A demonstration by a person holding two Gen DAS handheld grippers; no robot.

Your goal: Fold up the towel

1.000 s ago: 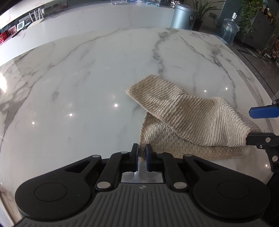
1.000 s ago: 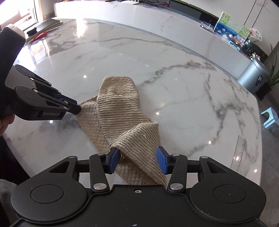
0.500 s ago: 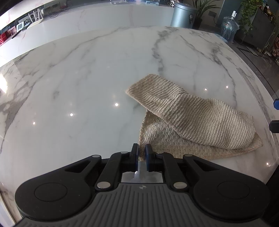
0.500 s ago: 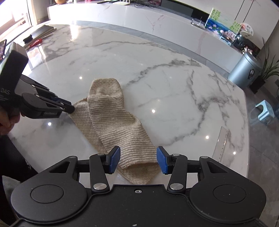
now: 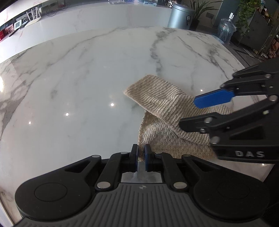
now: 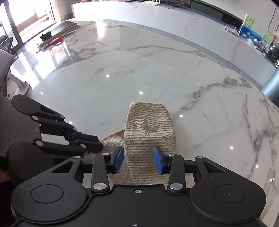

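Note:
A beige ribbed towel [image 5: 162, 104] lies on the white marble table [image 5: 78, 78], folded over itself with a lower layer showing at its near side. My left gripper [image 5: 141, 153] is shut on the towel's near corner at the table surface. My right gripper [image 6: 138, 159] is open, its blue pads either side of the towel's upper fold [image 6: 148, 127] just above it. In the left wrist view the right gripper [image 5: 197, 111] reaches in from the right over the towel. In the right wrist view the left gripper [image 6: 95, 141] sits at the towel's left edge.
A grey bin [image 5: 182, 15], a water bottle [image 5: 225, 30] and plants stand beyond the table's far edge. Books and a red object [image 6: 55, 39] lie at the far left of the table. A white counter [image 6: 174, 21] runs behind.
My right gripper, which had let go of the towel and drawn back, has moved forward over the towel's upper fold, still open. The left gripper has stayed shut on the corner.

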